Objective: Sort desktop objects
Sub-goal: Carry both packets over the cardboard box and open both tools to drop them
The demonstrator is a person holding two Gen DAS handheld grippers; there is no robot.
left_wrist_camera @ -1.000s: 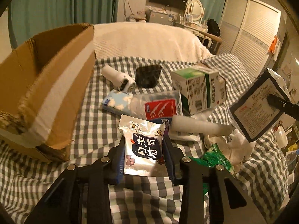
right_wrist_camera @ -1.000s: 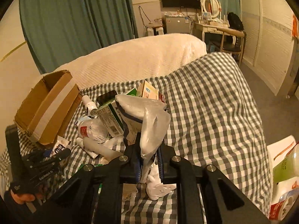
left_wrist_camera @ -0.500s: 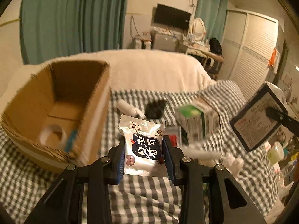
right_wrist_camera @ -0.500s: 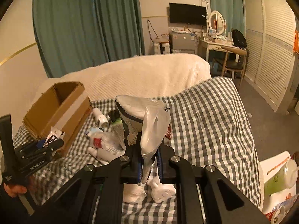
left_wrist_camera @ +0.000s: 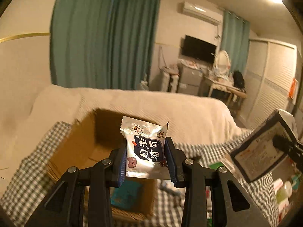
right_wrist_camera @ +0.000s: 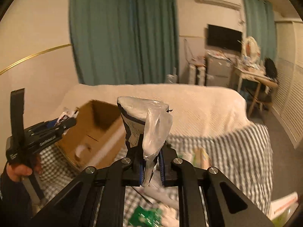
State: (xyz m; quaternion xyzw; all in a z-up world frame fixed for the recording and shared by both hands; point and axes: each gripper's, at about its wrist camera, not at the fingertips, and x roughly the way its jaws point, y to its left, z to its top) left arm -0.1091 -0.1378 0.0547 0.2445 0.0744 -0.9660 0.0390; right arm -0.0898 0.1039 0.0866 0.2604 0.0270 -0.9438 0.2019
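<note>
while over box rim [left_wrist_camera: 89, 124], snack packet [left_wrist_camera: 144, 147]

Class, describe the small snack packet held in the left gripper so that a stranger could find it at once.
Start at the open cardboard box on the checked bedcover. Just above it, the left gripper pinches a silver snack packet. Its dark blue panel with white characters and cartoon bear distinguish it from the black-bordered pouch further right.

Snack packet [left_wrist_camera: 144, 147] glossy foil — box [left_wrist_camera: 79, 151] matt cardboard — bedspread [left_wrist_camera: 189, 113] textured cloth.
</note>
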